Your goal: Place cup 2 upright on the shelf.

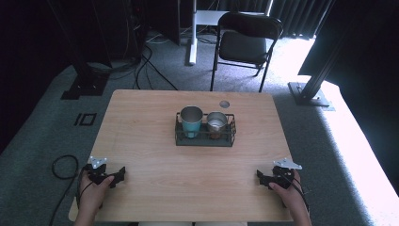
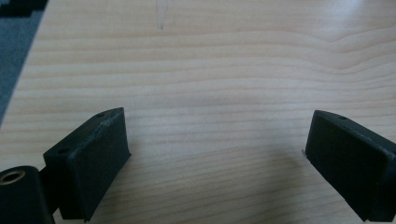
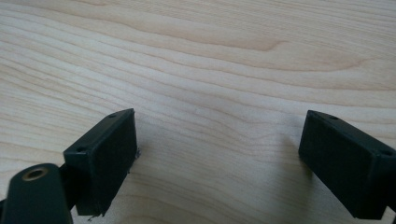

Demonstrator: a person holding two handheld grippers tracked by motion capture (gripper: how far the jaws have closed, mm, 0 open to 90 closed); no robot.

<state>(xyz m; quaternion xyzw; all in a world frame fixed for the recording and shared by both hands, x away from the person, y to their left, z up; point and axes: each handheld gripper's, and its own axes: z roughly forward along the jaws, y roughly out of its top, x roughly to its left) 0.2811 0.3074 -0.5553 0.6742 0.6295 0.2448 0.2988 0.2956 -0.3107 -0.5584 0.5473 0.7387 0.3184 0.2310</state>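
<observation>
**Both grippers parked at the near corners, cups waiting in the rack**

I hold my left gripper (image 1: 117,175) at the near left corner of the wooden table (image 1: 155,155), low over the bare board. In the left gripper view its jaws stand wide apart, with plain wood grain between them and a strip of grey carpet at the top left edge. My right gripper (image 1: 261,177) sits at the near right corner, pointing inward across the table; in the right gripper view its jaws are spread just as wide over bare wood, gripping nothing.

The things nearest my tools are well away from both, out past the middle of the table: a black wire rack (image 1: 205,139) holding two cups side by side. The teal cup (image 1: 191,123) stands upright in the left half, and the shorter steel cup (image 1: 217,123) stands upright in the right half, just beside it. A small round grommet (image 1: 224,104) sits in the tabletop behind the rack. Beyond the far edge stands a black folding chair (image 1: 244,43) on the carpet.
</observation>
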